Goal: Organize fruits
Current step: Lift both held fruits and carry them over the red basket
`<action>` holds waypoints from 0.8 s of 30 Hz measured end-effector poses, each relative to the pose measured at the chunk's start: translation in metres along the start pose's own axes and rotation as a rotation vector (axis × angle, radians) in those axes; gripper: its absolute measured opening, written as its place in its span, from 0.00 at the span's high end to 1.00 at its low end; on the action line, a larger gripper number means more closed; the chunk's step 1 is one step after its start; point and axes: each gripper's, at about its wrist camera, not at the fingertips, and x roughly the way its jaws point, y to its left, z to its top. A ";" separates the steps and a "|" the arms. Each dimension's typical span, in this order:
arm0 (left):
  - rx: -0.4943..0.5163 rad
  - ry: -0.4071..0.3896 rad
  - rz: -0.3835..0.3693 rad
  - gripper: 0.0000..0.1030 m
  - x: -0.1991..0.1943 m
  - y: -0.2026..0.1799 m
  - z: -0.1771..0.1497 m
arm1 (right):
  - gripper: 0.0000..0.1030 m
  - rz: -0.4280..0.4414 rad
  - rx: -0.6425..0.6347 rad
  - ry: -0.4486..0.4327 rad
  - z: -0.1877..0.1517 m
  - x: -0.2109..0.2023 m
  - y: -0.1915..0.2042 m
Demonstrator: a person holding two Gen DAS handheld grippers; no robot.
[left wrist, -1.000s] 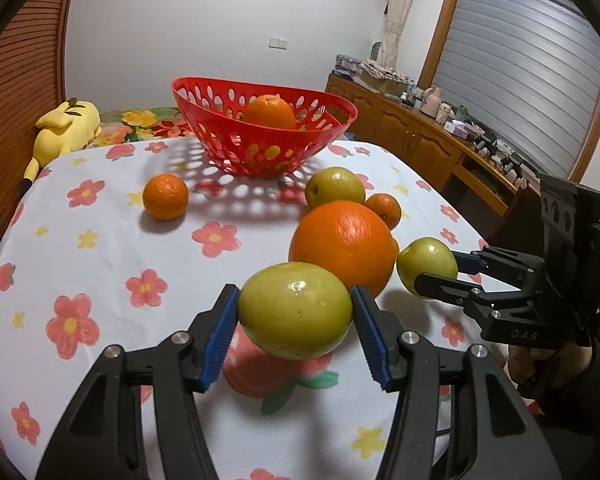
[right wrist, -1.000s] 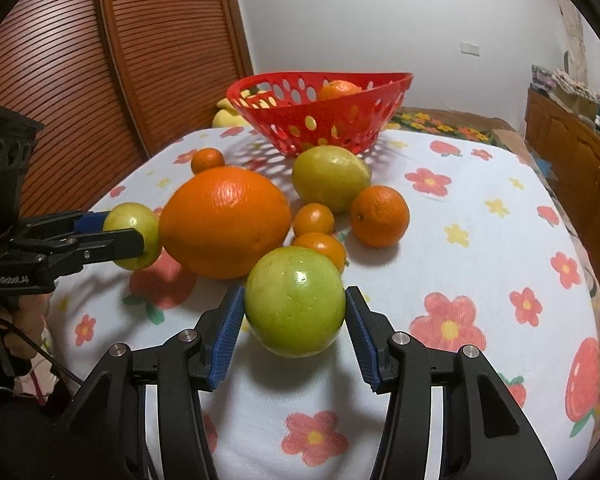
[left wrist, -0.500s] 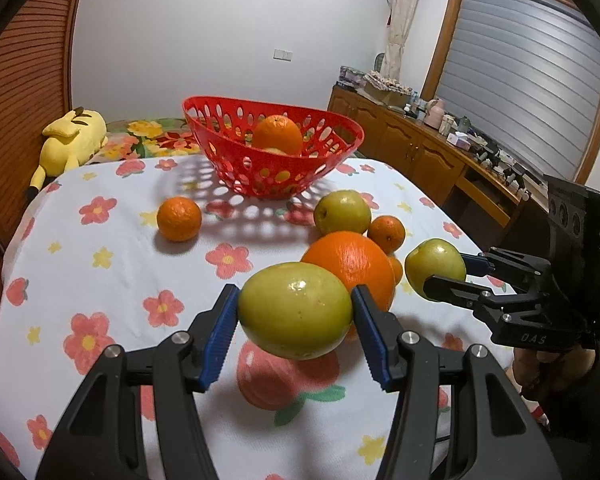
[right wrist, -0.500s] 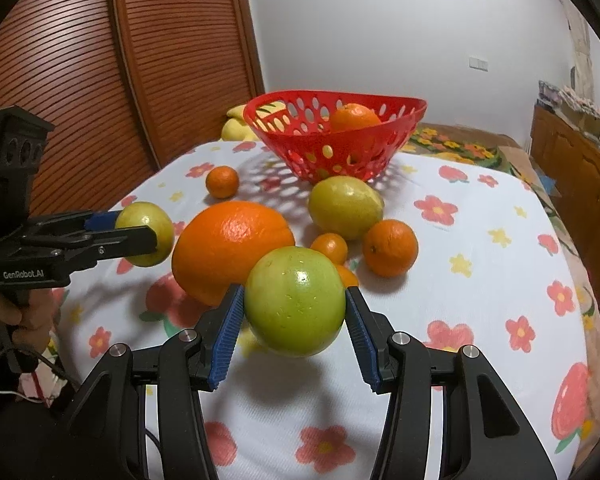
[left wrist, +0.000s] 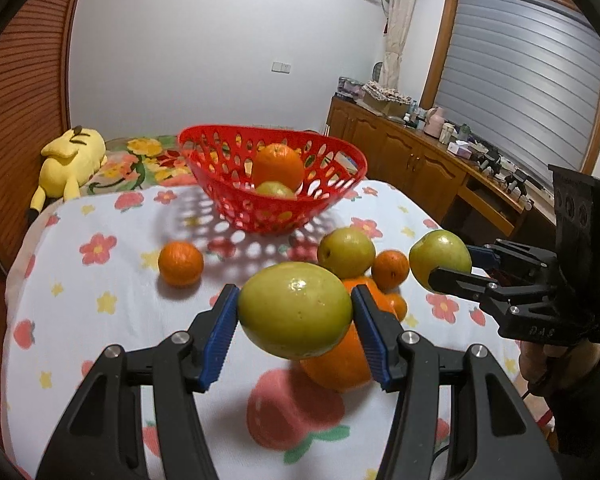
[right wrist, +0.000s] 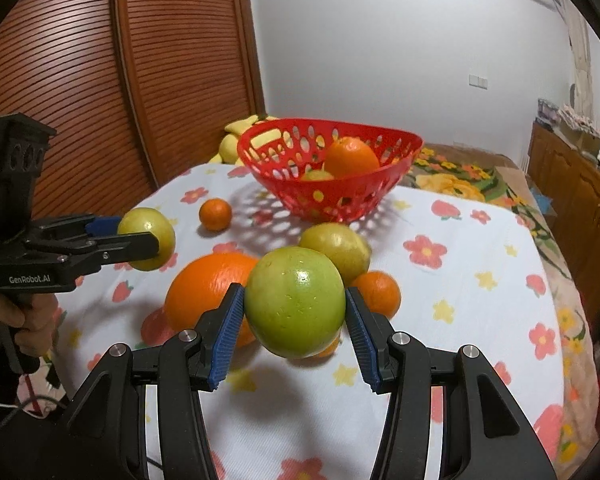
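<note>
Both green fruits have risen clear of the tablecloth, left gripper clamping one green fruit, right gripper clamping the other green fruit, evidently bound for the red basket.

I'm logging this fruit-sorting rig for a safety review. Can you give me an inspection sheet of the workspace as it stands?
Surface: white floral tablecloth, covering the table.
Job's things: red perforated plastic basket holds an orange and a green fruit; large orange, two small oranges, one yellow-green fruit loose.
Clutter: nothing seen.
Grippers: left claw shut on oval green fruit; right claw shut on round green fruit; both lifted.
Cables: thin wires below left claw's handle.
Surroundings: yellow plush toy, wooden sideboard.
</note>
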 end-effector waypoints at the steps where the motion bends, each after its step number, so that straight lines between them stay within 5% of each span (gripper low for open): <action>1: 0.005 -0.006 0.001 0.46 0.000 0.000 0.004 | 0.50 -0.004 -0.005 -0.003 0.005 0.000 -0.002; 24: 0.063 -0.017 0.026 0.46 0.051 0.010 0.081 | 0.50 -0.022 -0.102 -0.002 0.095 0.053 -0.040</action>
